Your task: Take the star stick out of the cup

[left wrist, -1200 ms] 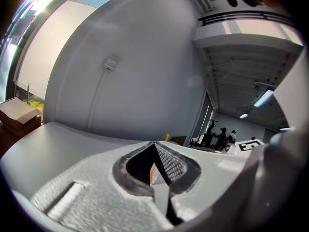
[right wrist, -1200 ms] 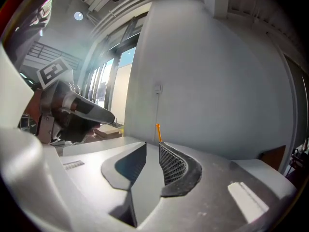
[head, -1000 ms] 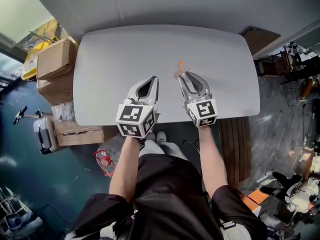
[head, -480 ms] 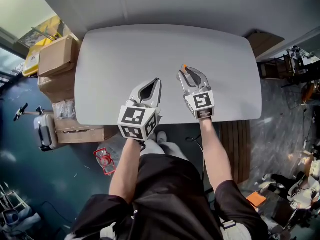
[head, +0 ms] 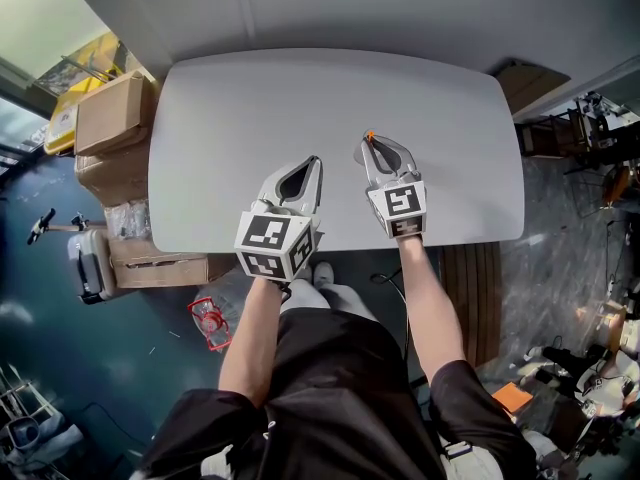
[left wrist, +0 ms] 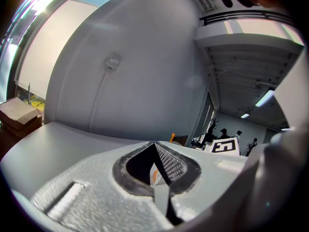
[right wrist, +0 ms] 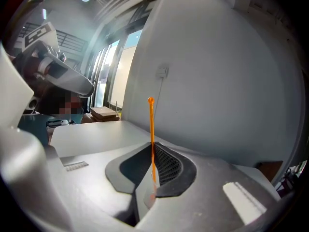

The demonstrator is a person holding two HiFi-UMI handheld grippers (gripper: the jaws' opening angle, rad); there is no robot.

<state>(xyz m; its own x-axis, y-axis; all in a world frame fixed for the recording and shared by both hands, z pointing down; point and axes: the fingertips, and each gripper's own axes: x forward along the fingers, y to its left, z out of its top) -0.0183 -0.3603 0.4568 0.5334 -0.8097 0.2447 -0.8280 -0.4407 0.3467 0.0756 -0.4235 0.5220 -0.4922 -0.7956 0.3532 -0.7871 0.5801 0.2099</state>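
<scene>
While my right tool (head: 370,146) has just been closing, the stick (right wrist: 151,124) stands upright between its jaws, clenched there above the surface (head: 250,108); its orange knob rises clear past the jaw ends, against the grey wall (right wrist: 217,81); my left tool (head: 314,166) hangs just beside the right one, towards the near edge, jaws pressed together on nothing; both tools point away from me, across the surface.

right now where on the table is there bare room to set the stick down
The table is bare across its far half by the wall, its left end by the boxes, and its right end. Crowded only mid near edge: left hand-held gripper, right hand-held gripper gripping the stick.
</scene>
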